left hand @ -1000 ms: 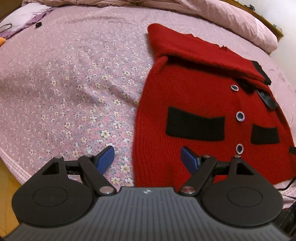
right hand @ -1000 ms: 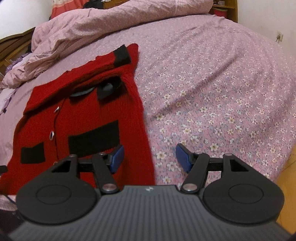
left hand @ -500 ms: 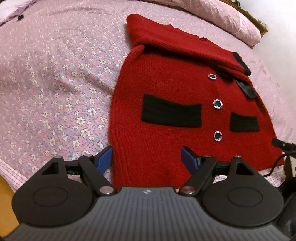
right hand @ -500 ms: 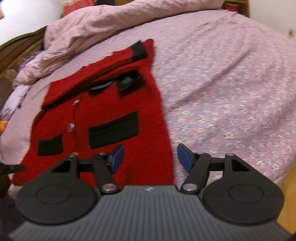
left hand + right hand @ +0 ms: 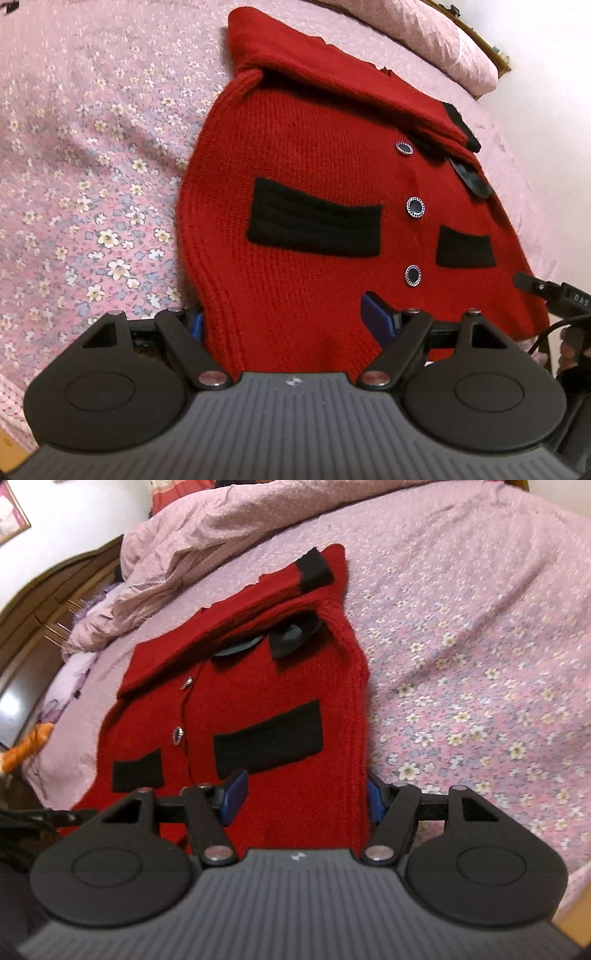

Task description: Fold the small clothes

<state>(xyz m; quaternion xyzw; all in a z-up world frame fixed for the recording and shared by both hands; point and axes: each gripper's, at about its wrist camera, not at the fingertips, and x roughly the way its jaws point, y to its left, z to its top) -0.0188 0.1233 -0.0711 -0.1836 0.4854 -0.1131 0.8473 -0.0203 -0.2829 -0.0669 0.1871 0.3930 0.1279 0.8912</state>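
Now the red cardigan (image 5: 317,192) lies flat on the bed (image 5: 92,166), sleeves already folded across its far end. Both grippers, left (image 5: 291,325) and right (image 5: 303,797), stand wide over the near hem corners, placed, I judge, to pinch there and fold the hem away.

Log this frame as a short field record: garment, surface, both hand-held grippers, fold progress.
garment: red knitted cardigan with black pocket bands and round metal-rimmed buttons, lying front up
fold progress: sleeves folded across the top; hem not yet folded
surface: pink floral bedsheet
left hand-held gripper: open, fingers straddling the hem's left corner
right hand-held gripper: open, fingers straddling the hem's right corner
background: rumpled pink duvet beyond the cardigan
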